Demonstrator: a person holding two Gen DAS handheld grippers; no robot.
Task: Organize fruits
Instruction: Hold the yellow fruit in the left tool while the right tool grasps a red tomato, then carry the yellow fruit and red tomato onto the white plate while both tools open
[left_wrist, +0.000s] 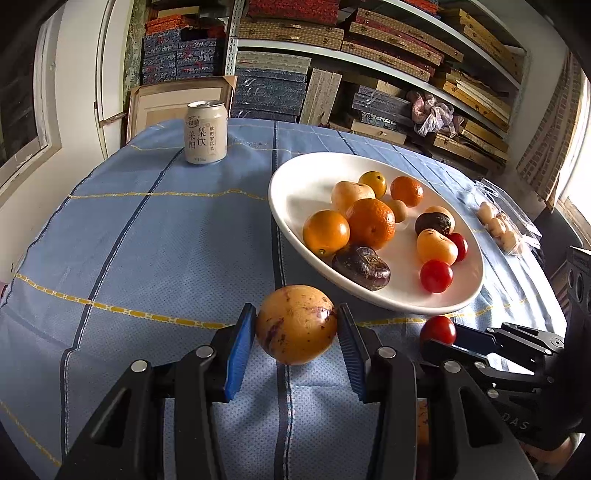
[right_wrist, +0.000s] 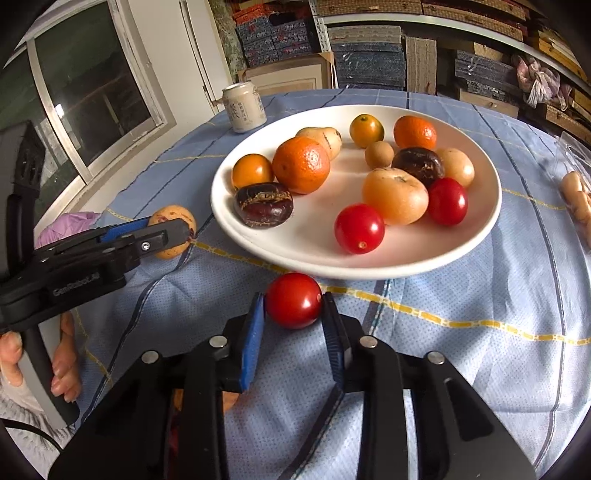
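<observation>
A: What is the left hand-held gripper (left_wrist: 296, 330) doing?

B: Its blue pads pinch a yellow speckled fruit (left_wrist: 296, 325) from both sides, just above the blue checked tabletop (left_wrist: 147, 240), near the plate's near-left edge.

A: And the right hand-held gripper (right_wrist: 293, 306)?

B: It is pinched on a red cherry tomato (right_wrist: 293, 300), with both pads touching the tomato's sides. The tomato sits just on the near side of the white plate (right_wrist: 236, 229), close to its rim.

A: What lies on the plate?

B: Two more cherry tomatoes, one near (right_wrist: 359, 228) and one to its right (right_wrist: 447, 201), a large orange (right_wrist: 301, 165), smaller orange and yellow fruits, two dark brown wrinkled ones (right_wrist: 264, 205), and pale peach-coloured ones (right_wrist: 395, 195).

A: Anything else on the tabletop?

B: A white drink can (left_wrist: 205, 133) stands upright at the far left, well apart from the plate. A clear bag of pale round pieces (left_wrist: 498, 225) lies at the right edge.

A: Is the person visible?

B: Fingers (right_wrist: 66, 369) wrap the left gripper's handle, in the right wrist view.
</observation>
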